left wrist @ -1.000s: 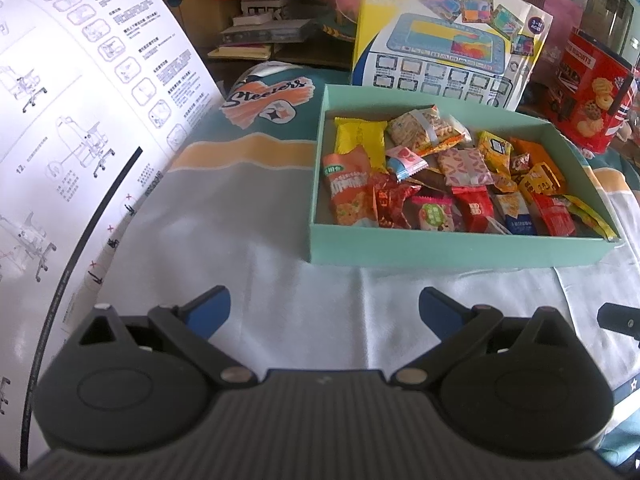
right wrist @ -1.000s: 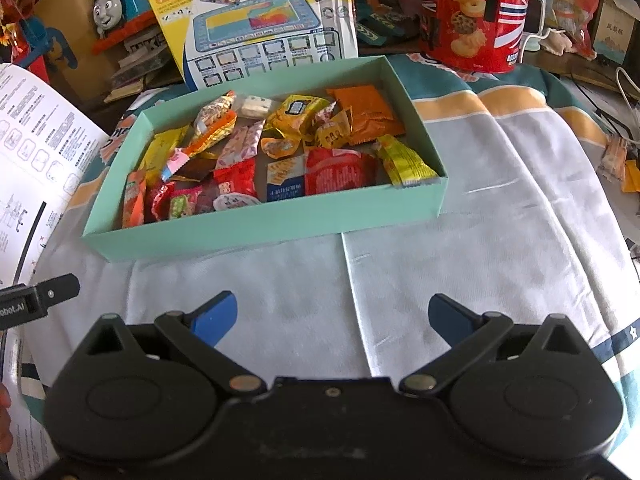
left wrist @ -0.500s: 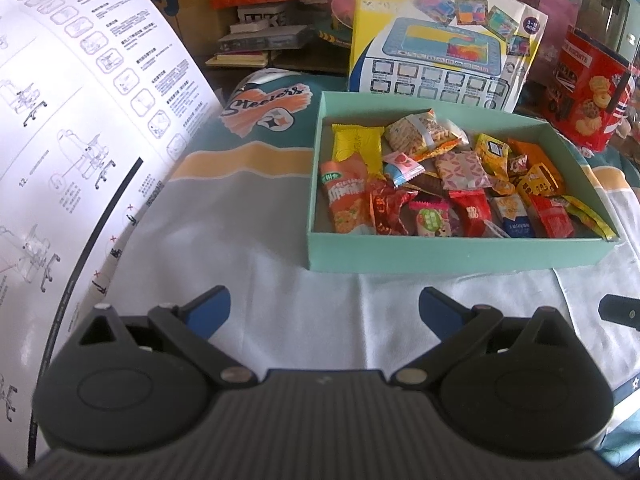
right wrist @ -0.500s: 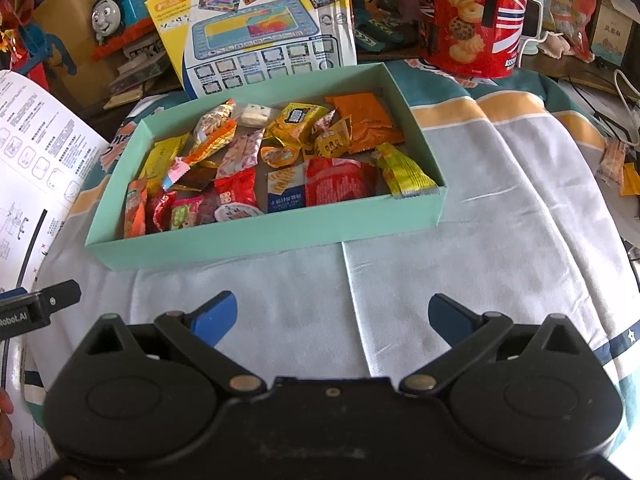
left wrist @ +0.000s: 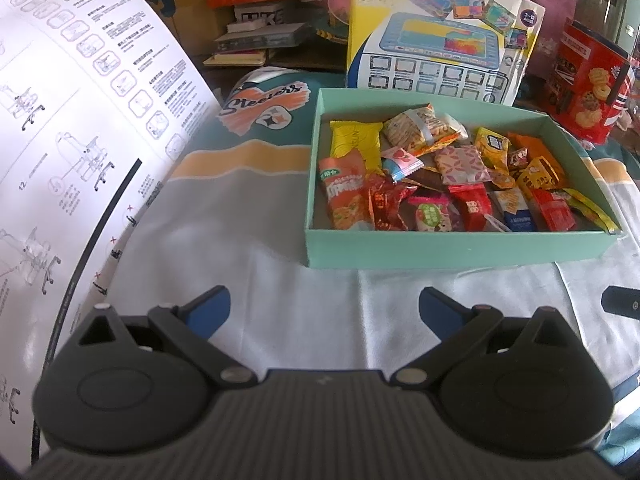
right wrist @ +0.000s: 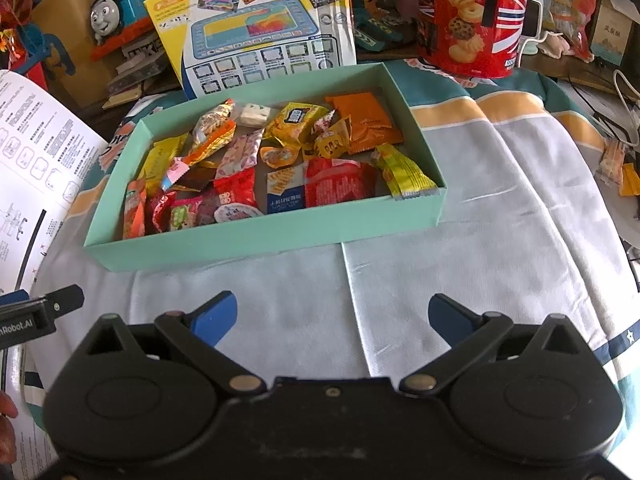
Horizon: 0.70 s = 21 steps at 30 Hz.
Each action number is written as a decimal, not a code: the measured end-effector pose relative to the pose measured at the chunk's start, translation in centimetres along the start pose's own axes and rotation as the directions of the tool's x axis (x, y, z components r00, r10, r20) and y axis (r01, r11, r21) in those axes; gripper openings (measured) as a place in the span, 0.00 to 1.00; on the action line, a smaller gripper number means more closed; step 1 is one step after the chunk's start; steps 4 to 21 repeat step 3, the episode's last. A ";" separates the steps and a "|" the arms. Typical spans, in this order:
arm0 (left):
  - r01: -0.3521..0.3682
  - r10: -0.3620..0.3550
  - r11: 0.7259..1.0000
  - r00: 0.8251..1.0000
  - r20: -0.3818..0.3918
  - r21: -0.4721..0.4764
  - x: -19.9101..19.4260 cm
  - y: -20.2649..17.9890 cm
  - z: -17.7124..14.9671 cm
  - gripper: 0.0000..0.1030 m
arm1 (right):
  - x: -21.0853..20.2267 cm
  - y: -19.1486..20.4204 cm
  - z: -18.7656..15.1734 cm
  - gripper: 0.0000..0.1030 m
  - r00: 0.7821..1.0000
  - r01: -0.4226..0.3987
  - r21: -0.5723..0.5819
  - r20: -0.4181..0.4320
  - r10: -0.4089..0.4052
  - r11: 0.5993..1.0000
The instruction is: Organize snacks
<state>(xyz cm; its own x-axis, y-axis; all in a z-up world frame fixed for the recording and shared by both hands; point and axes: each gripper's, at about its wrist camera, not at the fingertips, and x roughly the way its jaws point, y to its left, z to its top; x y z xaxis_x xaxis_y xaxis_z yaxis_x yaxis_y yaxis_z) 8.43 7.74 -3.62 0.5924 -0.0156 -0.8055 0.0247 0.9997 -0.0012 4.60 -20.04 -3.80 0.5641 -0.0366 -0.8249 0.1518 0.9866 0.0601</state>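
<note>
Presently: both grippers, left (left wrist: 324,306) and right (right wrist: 330,312), fingers wide, empty; teal box (right wrist: 256,236) apparently full; approach loose packets (right wrist: 614,164) far right squarely.

Bright daylight, soft shadows, glare on the white instruction sheet (left wrist: 80,128), strong fisheye bending and blurred, dark corners.

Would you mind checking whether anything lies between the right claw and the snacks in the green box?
Only bare cloth lies between the open right claw and the green box; its near wall fronts the snacks, so reach over.
</note>
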 end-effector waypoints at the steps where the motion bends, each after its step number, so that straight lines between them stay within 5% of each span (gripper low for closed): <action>1: 0.001 -0.001 1.000 1.000 0.000 0.004 0.0 0.0 0.0 1.00 | 0.0 0.1 0.0 1.00 1.000 0.001 -0.003 -0.001 -0.001 1.000; 21: -0.001 0.001 1.000 1.000 0.002 0.013 -0.2 -0.2 0.2 1.00 | -0.1 0.2 0.1 1.00 1.000 0.002 -0.008 0.000 -0.002 1.000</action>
